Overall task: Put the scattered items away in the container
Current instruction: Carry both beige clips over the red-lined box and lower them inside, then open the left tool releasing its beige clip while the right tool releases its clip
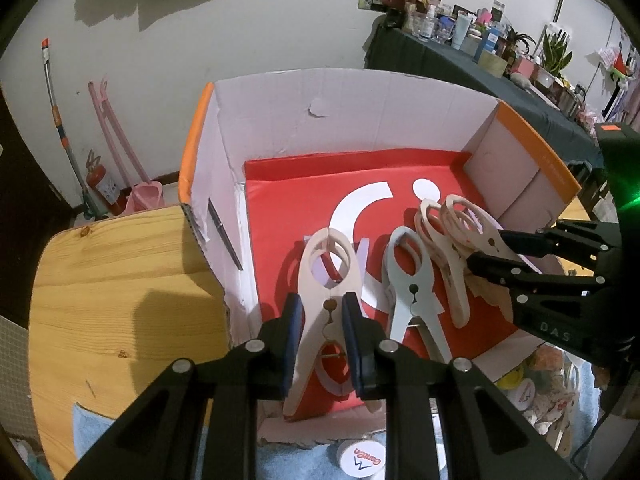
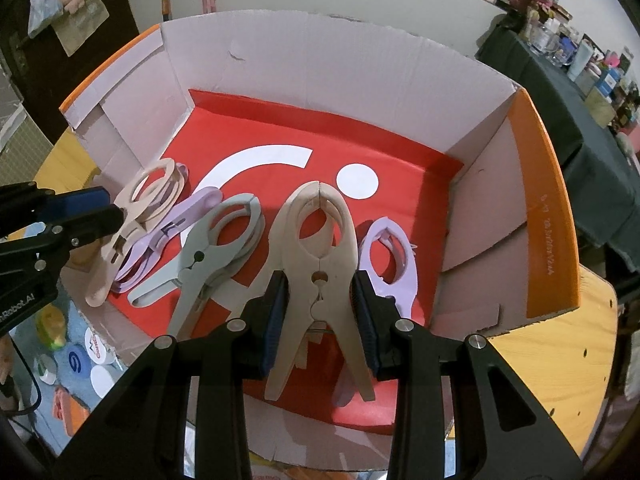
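While clips (image 2: 216,240) fill it, box (image 2: 320,64) sits open.

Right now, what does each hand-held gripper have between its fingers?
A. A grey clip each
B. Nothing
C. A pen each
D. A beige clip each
D: the left hand-held gripper and the right hand-held gripper each have a beige clip between the pads, over the box.

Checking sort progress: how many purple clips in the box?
2. A purple clip lies beside the gray clip; a second purple clip lies beside the right gripper. Others may be hidden.
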Demonstrator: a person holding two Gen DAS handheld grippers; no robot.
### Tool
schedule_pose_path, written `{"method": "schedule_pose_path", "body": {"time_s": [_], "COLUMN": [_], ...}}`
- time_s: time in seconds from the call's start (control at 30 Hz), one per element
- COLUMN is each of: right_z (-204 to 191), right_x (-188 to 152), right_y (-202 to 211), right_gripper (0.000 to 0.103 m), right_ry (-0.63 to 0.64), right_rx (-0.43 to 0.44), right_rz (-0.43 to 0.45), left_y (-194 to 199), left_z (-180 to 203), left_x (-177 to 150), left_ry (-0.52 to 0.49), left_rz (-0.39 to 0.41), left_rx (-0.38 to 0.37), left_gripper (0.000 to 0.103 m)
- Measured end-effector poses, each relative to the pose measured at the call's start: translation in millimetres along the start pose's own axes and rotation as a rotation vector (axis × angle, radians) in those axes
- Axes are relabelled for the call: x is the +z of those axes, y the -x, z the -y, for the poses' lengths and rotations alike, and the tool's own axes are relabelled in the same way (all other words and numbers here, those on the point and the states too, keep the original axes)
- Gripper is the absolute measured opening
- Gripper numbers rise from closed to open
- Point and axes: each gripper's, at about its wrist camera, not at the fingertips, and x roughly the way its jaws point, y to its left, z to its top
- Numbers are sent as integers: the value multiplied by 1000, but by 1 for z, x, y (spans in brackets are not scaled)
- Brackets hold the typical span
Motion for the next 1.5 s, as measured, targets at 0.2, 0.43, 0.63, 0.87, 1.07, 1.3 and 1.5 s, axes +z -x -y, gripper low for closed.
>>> {"method": "schedule_pose_path", "body": {"time_s": [0.2, 0.43, 0.63, 0.87, 1.07, 1.3, 1.5], "right_z": [0, -1, -5, -7, -8, -6, -6], "right_x": [1, 3, 2, 1, 2, 2, 1], "right_y": [0, -3, -4, -4, -5, -5, -6], "right_gripper": [32, 32, 32, 32, 32, 39, 44], "right_ry": [0, 9, 12, 28, 25, 21, 22], "right_rx": [0, -11, -20, -54, -56, -73, -81], "right_rz": [-1, 2, 4, 9, 8, 10, 12], "left_y": [0, 0, 0, 1, 1, 2, 0], "left_z": [-1, 0, -1, -2, -2, -2, 0], "left_x": [0, 1, 1, 0, 0, 0, -1], "left_ry": [2, 1, 4, 4, 4, -2, -7], "left_rz": [1, 8, 9, 17, 17, 22, 18], "left_rx": [1, 5, 7, 15, 17, 23, 33], "left_gripper": [23, 23, 26, 38, 43, 49, 56]}}
